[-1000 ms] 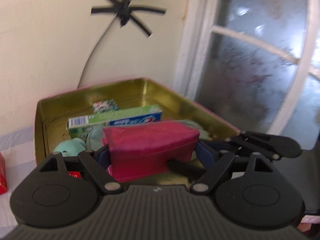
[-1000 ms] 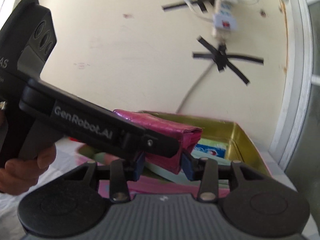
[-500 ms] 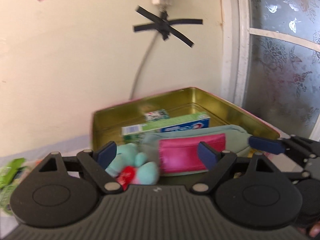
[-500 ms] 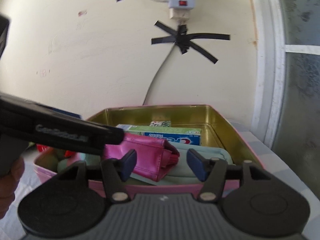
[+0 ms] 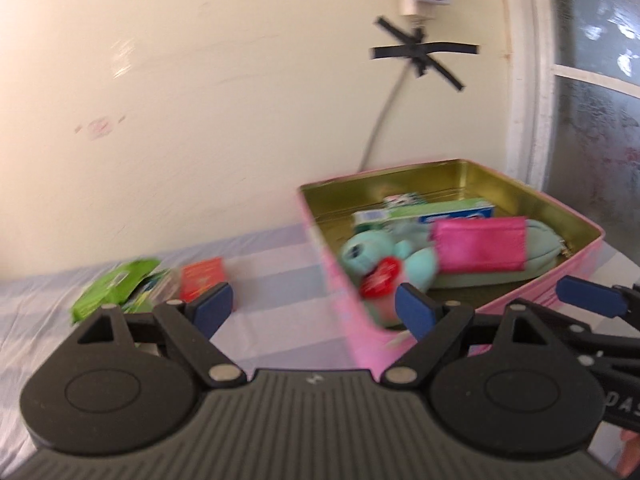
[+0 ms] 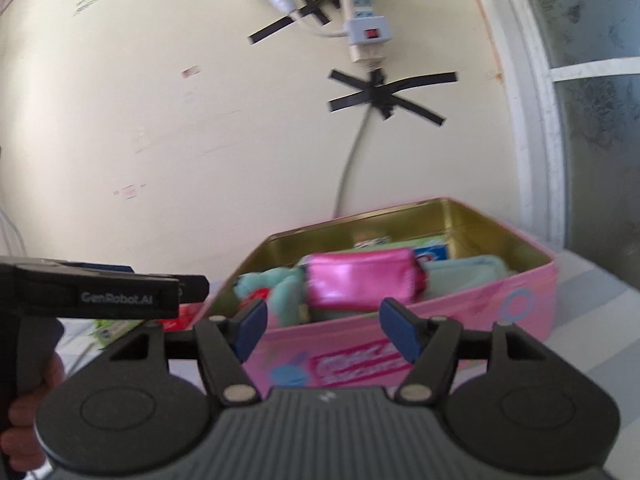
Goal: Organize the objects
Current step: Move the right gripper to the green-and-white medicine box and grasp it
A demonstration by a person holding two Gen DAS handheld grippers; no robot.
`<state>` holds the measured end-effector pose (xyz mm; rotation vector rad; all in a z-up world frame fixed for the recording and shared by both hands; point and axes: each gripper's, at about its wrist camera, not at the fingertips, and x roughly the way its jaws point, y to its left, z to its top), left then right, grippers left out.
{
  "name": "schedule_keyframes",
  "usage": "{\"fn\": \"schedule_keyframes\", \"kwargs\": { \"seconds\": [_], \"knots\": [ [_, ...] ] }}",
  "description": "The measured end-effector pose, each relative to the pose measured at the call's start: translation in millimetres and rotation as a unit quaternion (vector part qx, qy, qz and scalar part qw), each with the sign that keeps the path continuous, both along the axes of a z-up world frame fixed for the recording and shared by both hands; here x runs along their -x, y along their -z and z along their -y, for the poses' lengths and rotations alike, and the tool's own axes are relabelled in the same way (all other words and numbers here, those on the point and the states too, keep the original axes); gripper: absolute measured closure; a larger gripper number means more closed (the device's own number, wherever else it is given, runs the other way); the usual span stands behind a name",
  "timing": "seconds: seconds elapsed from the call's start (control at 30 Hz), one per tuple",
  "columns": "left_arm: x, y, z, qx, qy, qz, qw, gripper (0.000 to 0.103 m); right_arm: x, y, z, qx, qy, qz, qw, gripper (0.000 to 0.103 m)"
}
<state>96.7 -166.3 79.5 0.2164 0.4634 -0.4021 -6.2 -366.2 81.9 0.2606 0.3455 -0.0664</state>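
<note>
A pink tin box [image 5: 556, 280] with a gold inside stands by the wall; it also shows in the right wrist view [image 6: 480, 300]. In it lie a pink pouch [image 5: 478, 250] [image 6: 360, 282], a teal plush toy [image 5: 372, 256] [image 6: 276, 288], a toothpaste box [image 5: 452, 212] and a pale green case [image 5: 540, 256]. My left gripper [image 5: 312, 312] is open and empty, in front of the box's left corner. My right gripper [image 6: 322, 326] is open and empty, in front of the box's near wall.
A green packet [image 5: 112, 288] and a small red packet [image 5: 202, 282] lie on the pale striped cloth [image 5: 276, 272] left of the box. A wall with a taped cable [image 6: 372, 96] rises behind. A window frame [image 6: 536, 120] stands at the right.
Both grippers let go of the pink pouch, which now lies in the box. Both have drawn back from the box, and the left one has swung to the left.
</note>
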Motion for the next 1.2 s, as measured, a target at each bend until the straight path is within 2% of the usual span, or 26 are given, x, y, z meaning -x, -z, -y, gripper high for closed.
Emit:
{"fn": "schedule_keyframes", "kwargs": {
  "seconds": [0.2,0.47,0.6,0.7,0.83,0.97,1.1,1.2],
  "knots": [
    [-8.0,14.2,-47.2,0.006,-0.043,-0.015,0.9990,0.013,-7.4,-2.3,-37.8,0.016,-0.035,-0.012,0.999,0.039],
    [-28.6,37.1,-99.5,0.010,-0.083,-0.041,0.9956,0.013,-23.5,11.3,-89.7,0.045,-0.078,-0.047,0.995,0.039],
    [-38.2,42.1,-132.8,0.018,-0.100,-0.036,0.9941,0.013,-34.1,15.9,-113.6,0.059,-0.099,-0.062,0.991,0.039],
    [-53.6,44.4,-166.6,0.039,-0.134,-0.046,0.9892,0.013,-44.9,20.0,-130.5,0.064,-0.121,-0.076,0.988,0.039],
    [-71.9,46.9,-209.2,0.070,-0.193,-0.050,0.9774,0.013,-67.0,25.4,-154.8,0.064,-0.154,-0.096,0.981,0.039],
    [-81.0,55.8,-234.7,0.093,-0.230,-0.051,0.9675,0.013,-95.1,28.3,-179.9,0.055,-0.184,-0.109,0.975,0.039],
    [-91.0,61.5,-247.8,0.109,-0.242,-0.074,0.9612,0.014,-133.6,28.6,-195.7,-0.004,-0.212,-0.134,0.968,0.039],
    [-89.6,56.6,-256.3,0.120,-0.251,-0.065,0.9583,0.013,-164.3,27.9,-202.8,-0.043,-0.214,-0.143,0.965,0.039]
  ]
}}
